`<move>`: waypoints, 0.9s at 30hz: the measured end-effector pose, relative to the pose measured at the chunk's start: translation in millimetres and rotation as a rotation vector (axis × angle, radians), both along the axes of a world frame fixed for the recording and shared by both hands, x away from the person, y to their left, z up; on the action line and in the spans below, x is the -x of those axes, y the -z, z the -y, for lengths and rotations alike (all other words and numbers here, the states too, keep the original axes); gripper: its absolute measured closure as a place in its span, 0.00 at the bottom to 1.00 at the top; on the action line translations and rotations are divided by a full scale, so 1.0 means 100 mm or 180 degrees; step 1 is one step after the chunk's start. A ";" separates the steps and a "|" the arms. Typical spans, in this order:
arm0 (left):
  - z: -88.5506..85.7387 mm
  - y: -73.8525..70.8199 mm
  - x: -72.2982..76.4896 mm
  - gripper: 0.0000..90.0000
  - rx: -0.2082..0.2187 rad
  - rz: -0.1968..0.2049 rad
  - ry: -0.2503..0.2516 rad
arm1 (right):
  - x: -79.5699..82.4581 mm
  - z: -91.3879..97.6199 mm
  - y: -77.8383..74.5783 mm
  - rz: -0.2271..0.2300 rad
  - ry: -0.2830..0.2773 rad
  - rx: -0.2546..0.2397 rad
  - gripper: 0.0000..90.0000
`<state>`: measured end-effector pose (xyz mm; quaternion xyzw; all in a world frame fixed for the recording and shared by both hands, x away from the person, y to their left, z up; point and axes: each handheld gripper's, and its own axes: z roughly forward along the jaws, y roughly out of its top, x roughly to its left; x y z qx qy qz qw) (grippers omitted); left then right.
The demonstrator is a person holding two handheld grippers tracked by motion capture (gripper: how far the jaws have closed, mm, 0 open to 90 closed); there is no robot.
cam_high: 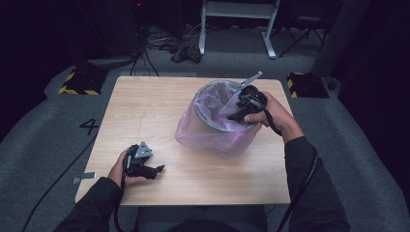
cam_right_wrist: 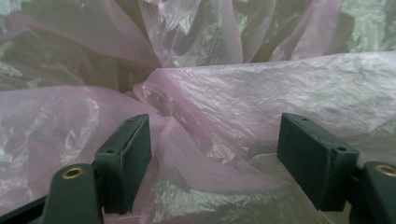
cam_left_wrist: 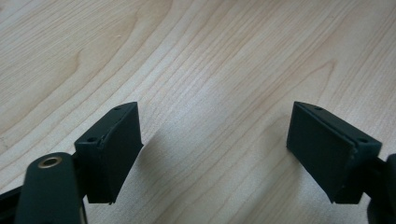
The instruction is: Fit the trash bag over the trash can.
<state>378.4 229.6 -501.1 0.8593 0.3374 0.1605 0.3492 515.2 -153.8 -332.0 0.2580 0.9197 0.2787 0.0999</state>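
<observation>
Pink bag [cam_high: 212, 130] lining a grey bin [cam_high: 209, 122], near the table's [cam_high: 145, 101] right edge. Right gripper [cam_high: 237, 115] at the bin's rim, jaws wide, plastic loose between. Left gripper [cam_high: 157, 169] near the front-left corner, jaws wide, holding nothing.

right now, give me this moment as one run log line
left gripper: open, low over table, holds nothing | right gripper: open at bin rim, pink bag film between jaws, not pinched

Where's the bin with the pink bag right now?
In the high view the bin with the pink bag stands right of centre on the wooden table, the right hand-held gripper at its rim and the left hand-held gripper apart near the table's front left.
</observation>
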 end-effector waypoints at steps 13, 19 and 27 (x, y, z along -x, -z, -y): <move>0.00 0.02 -0.05 0.16 0.0094 -0.0092 -0.0053 | -0.05 -0.10 0.03 -0.0250 -0.0118 0.0394 0.30; 0.00 0.02 -0.05 0.16 0.0093 -0.0091 -0.0051 | -0.05 -0.12 0.04 -0.0241 -0.0144 0.0510 0.29; 0.00 0.02 -0.05 0.16 0.0098 -0.0098 -0.0044 | 0.01 -0.09 0.00 -0.0135 -0.0121 0.0357 0.29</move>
